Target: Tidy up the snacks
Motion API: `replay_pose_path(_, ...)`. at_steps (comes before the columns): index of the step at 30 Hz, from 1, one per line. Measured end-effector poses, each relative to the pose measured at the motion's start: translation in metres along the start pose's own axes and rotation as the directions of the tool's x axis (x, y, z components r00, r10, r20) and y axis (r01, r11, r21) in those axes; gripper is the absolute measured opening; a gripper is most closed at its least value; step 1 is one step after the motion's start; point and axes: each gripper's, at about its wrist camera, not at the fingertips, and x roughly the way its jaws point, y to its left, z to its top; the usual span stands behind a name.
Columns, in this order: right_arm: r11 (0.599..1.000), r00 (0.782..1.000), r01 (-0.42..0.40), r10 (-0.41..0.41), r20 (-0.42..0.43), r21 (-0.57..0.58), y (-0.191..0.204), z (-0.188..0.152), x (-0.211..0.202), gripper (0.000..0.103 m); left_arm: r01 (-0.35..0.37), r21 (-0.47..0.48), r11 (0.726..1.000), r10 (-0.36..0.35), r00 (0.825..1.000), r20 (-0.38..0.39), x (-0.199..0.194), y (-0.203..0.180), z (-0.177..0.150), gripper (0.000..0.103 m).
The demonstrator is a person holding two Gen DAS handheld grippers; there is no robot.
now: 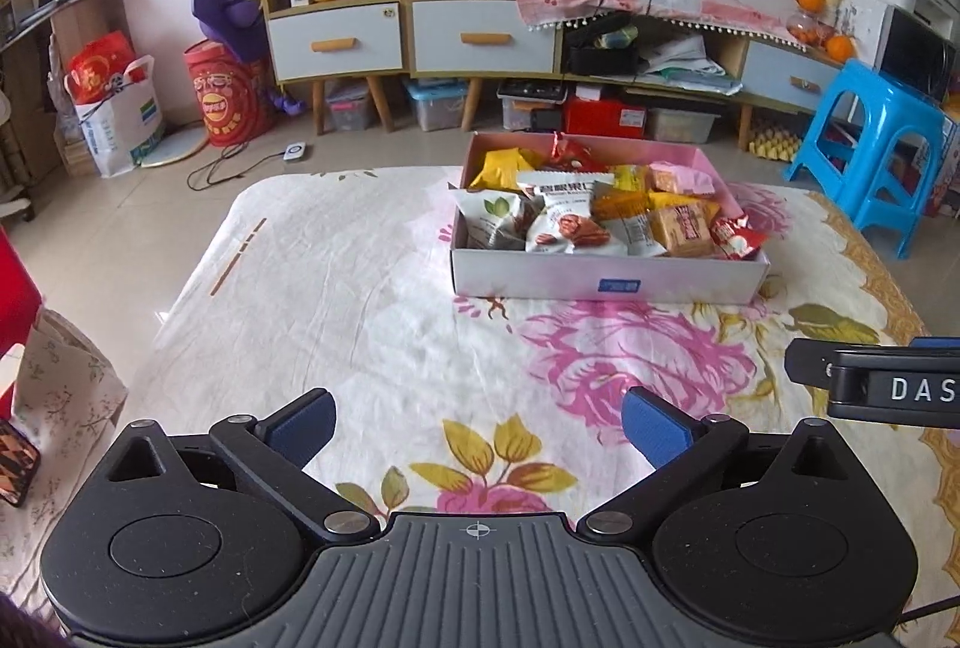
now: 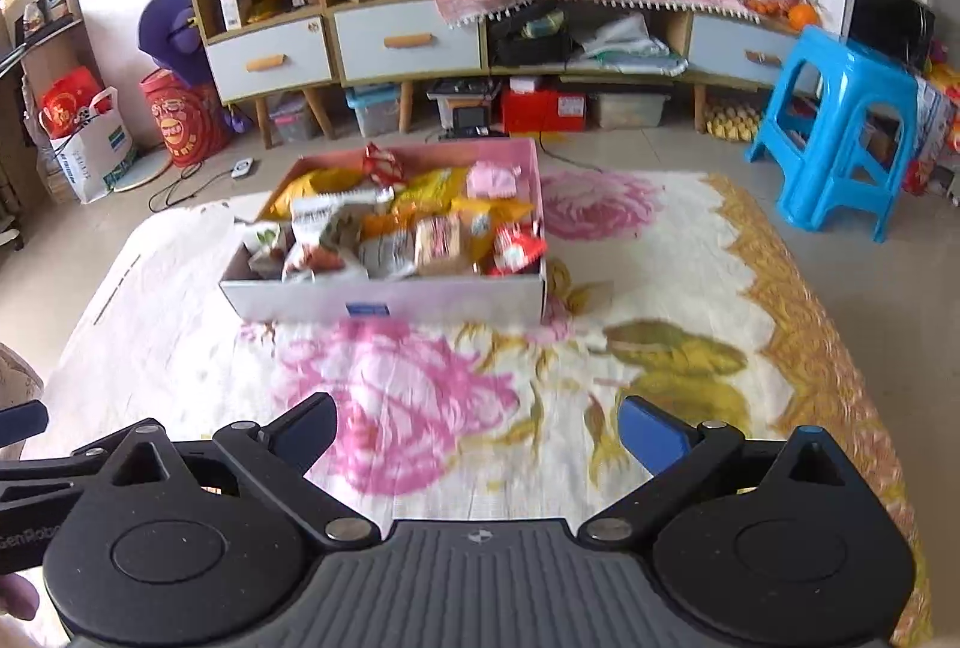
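Left gripper (image 1: 478,429): jaws spread wide, nothing between the blue pads, only the flowered cloth (image 1: 360,300) under them. Right gripper (image 2: 478,432): likewise spread wide and empty, above a pink bloom printed on the same cloth; this view was somewhat motion-blurred. The right gripper's black body showed at the right edge of the left wrist view, level with the left one, the two side by side and apart.

Beyond both, well clear of the fingertips, the shallow white-and-pink box (image 1: 606,282) sat on the cloth, heaped with snack packets (image 1: 564,228), white, yellow, orange and red, all inside its walls. No packet lay loose on the cloth.

Farther back: tiled floor, blue plastic stool (image 1: 864,150) to the right, low cabinet with drawers (image 1: 486,36) along the wall.
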Motion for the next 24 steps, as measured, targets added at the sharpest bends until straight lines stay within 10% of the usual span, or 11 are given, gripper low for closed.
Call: replay_pose_path(24,0.996,1.0,0.014,-0.013,0.009,-0.091,0.011,-0.018,-0.006,0.096,-0.006,-0.03,1.0,0.004,0.998,-0.067,0.003,0.001,-0.008,0.102)
